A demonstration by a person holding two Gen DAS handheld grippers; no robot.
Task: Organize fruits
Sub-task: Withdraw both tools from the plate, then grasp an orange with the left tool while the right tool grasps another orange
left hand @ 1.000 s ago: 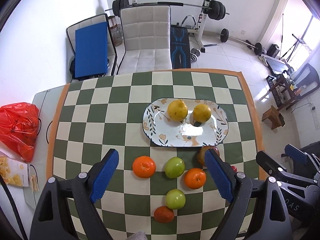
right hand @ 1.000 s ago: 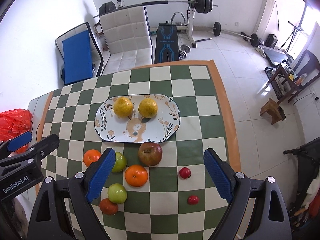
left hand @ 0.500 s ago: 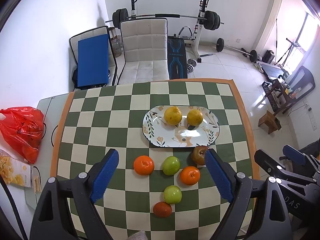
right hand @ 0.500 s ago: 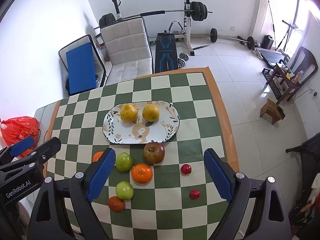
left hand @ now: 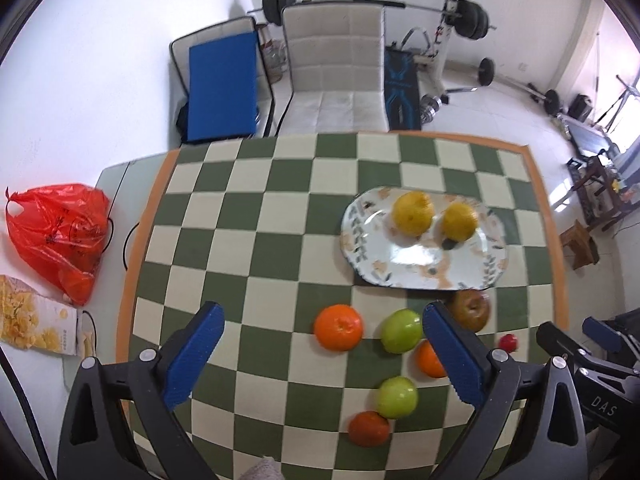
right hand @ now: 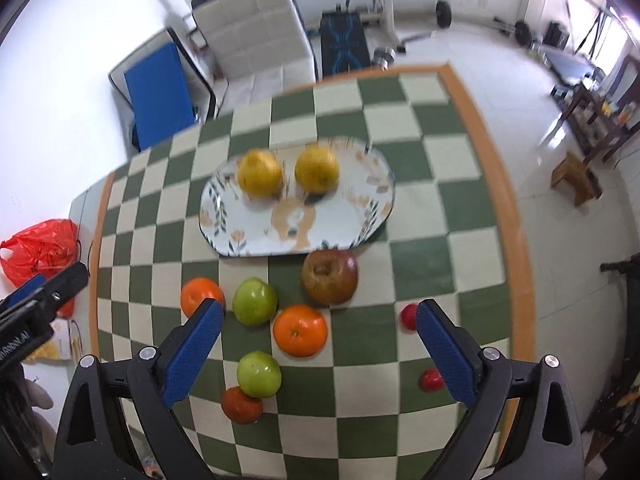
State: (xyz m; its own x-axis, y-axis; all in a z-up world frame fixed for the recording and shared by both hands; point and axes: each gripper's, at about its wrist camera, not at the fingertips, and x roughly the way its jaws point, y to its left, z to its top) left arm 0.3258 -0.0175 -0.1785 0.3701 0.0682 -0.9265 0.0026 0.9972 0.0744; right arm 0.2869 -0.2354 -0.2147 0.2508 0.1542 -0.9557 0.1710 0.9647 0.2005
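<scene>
A floral oval plate [right hand: 352,224] [left hand: 472,268] on the checkered table holds two yellow citrus fruits [right hand: 260,174] [right hand: 317,169]. In front of it lie a red-brown apple [right hand: 330,277], two green apples [right hand: 255,301] [right hand: 258,374], oranges [right hand: 300,330] [right hand: 200,294], a darker orange [right hand: 241,405] and two small red fruits [right hand: 409,316] [right hand: 430,379]. My right gripper [right hand: 318,322] hovers open above the loose fruit, holding nothing. Open and holding nothing too, my left gripper [left hand: 322,324] hangs over the table's front left, with an orange [left hand: 338,327] between its fingers' lines.
A red plastic bag [left hand: 60,232] and a snack box [left hand: 36,330] lie on a side surface to the left. Beyond the table stand a white chair [left hand: 336,76], a blue-padded chair [left hand: 222,88] and a weight bench [left hand: 452,20]. A small wooden stool [right hand: 576,178] is on the floor.
Both grippers have come down closer to the table. The left view has shifted left, so the plate sits further right. No fruit has moved.
</scene>
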